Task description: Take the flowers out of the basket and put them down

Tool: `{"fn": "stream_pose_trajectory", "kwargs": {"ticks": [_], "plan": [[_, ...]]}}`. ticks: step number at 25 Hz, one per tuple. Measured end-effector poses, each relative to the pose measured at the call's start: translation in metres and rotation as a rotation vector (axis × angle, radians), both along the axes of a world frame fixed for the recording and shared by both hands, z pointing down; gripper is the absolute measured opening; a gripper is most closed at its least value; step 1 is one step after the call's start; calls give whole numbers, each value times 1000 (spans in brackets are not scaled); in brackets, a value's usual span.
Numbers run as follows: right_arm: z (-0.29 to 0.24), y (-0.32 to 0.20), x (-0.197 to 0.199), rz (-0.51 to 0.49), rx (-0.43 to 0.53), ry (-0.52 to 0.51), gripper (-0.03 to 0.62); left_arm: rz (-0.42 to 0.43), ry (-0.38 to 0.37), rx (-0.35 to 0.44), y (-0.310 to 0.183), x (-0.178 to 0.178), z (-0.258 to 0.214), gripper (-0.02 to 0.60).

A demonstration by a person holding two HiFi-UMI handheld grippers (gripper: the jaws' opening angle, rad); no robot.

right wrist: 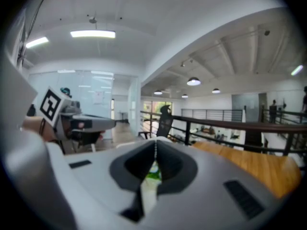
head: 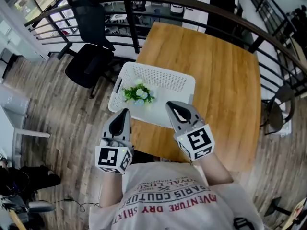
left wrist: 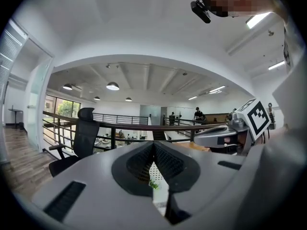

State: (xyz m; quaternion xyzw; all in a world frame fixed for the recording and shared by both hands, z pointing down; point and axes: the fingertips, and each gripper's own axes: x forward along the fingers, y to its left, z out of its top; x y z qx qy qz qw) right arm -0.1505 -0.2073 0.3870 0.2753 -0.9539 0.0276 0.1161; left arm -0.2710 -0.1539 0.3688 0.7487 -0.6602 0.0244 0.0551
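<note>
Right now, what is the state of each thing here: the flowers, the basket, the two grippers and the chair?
flowers: lying inside the basket, not held.
white basket: upright on the wooden table, partly past its left edge.
left gripper: shut, empty, at the basket's near rim.
right gripper: shut, empty, at the basket's near rim.
office chair: upright, nobody sitting.

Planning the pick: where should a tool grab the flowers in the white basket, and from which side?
Grip the flowers at the green foliage under the blooms, coming from above. The basket walls fence off the sides, and the bunch lies low in its left part. The stems cannot be made out.
</note>
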Motion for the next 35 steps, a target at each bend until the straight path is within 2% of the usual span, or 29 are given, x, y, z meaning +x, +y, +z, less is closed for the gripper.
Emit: {"fn": "stream_pose_trajectory", "kwargs": {"ticks": [7,12,16,20,27,29,35], "plan": [[14,-43,-32,111,-59,89,29,140,30,-10,-55,-41,-2,26],[32,-73,-66,147,-110,176,29,189,38,-10,-78,-85,-1,26],[54,-92,-89,145,-185,254,29,226,52,-33,-91,-115,8,26],[100,-116,-103,118,-285,353,31,257,67,-58,-105,-134,25,26],[188,-133,-108,58,-464,590,37,319,105,-105,-116,-138,53,26],[206,-135,-111,41,-492,640,128,328,119,-118,-117,-138,60,26],[240,-138,-114,12,-528,725,133,347,147,-155,-118,-135,78,26]]}}
